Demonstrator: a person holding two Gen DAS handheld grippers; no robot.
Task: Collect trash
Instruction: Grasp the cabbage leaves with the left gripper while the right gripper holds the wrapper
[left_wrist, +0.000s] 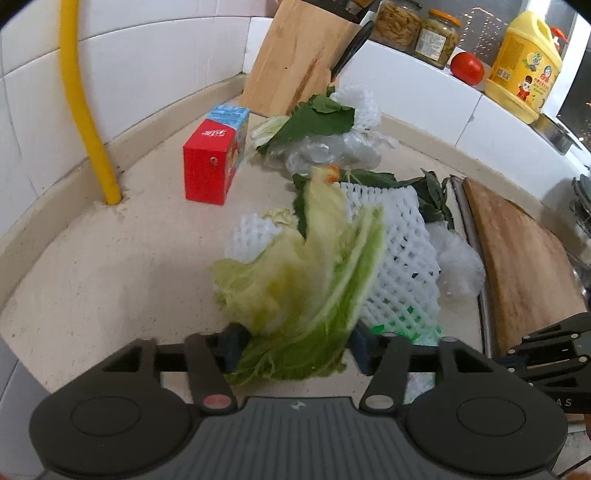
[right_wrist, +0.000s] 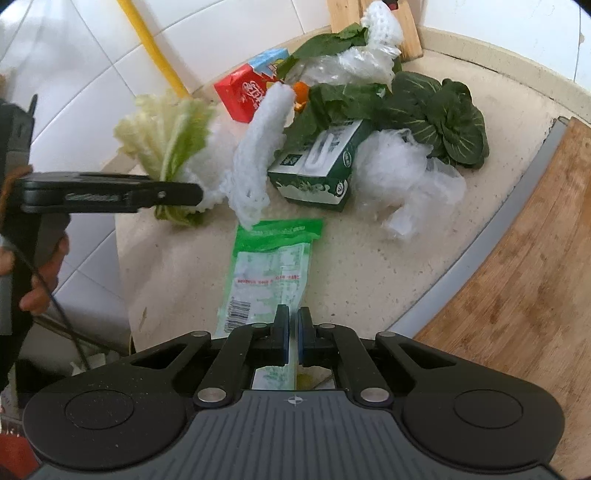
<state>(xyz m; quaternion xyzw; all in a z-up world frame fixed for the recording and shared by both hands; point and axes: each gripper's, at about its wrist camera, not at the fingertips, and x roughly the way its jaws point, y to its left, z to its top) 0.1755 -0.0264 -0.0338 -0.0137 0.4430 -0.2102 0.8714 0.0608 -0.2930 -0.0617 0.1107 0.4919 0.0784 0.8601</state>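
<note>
- Our left tool (left_wrist: 295, 343) grasps a cabbage leaf (left_wrist: 306, 280) by its stalk end, so the floppy blade hangs free of the pile. The jaws stand half wide because the stalk fills the gap.
- From the right wrist the same leaf (right_wrist: 166, 136) looks lifted off the desk (right_wrist: 351, 266), though blur makes that only likely.
- Our right tool (right_wrist: 291, 332) is clenched on the near edge of a green wrapper (right_wrist: 273, 266). The thin film lies flat, so a pinch at the edge is the only hold it offers.
- The rest of the trash sits heaped toward the desk's back corner:
  - foam net (right_wrist: 255, 147)
  - green carton (right_wrist: 321, 170)
  - red carton (right_wrist: 243, 92)
  - clear plastic (right_wrist: 406, 173)
  - dark greens (right_wrist: 443, 114)
- The heap keeps everything within reach of both tools.
- A cutting board (right_wrist: 524, 288) lies to the right, apart from the heap, so we judge it is not trash.
- Jars (left_wrist: 417, 29), a tomato (left_wrist: 467, 68) and a yellow bottle (left_wrist: 524, 66) stand up on the ledge, stored out of the way.
- No bin shows in either view, so we cannot tell where the two held pieces go.
</note>
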